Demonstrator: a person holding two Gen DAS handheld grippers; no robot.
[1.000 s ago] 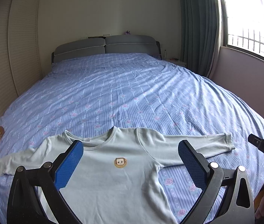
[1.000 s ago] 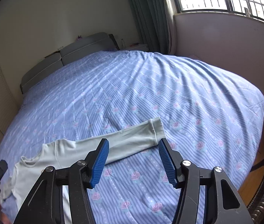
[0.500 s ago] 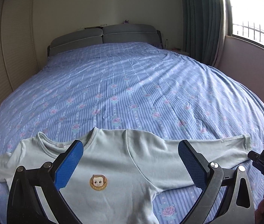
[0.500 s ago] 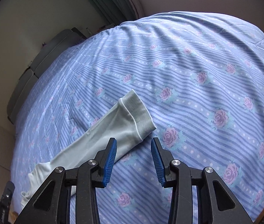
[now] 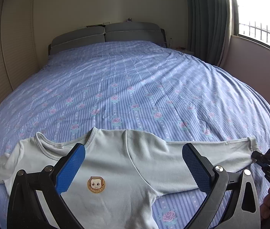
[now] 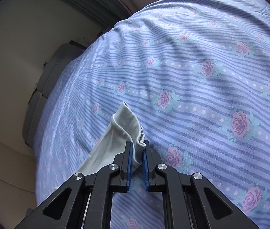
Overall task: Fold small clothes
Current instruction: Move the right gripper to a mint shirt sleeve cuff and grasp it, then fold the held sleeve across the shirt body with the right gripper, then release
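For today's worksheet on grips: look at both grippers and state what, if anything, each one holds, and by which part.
The right gripper is shut on the shirt, pinching its sleeve cuff. The left gripper is open above the shirt, holding nothing.

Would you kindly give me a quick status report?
Right gripper shut on sleeve cuff. Left gripper open over pale green long-sleeved shirt. Nothing obstructing.

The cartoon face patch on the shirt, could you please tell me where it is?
In the left wrist view, the patch sits on the shirt's chest, low centre-left, between the open left gripper's fingers, below the neckline.
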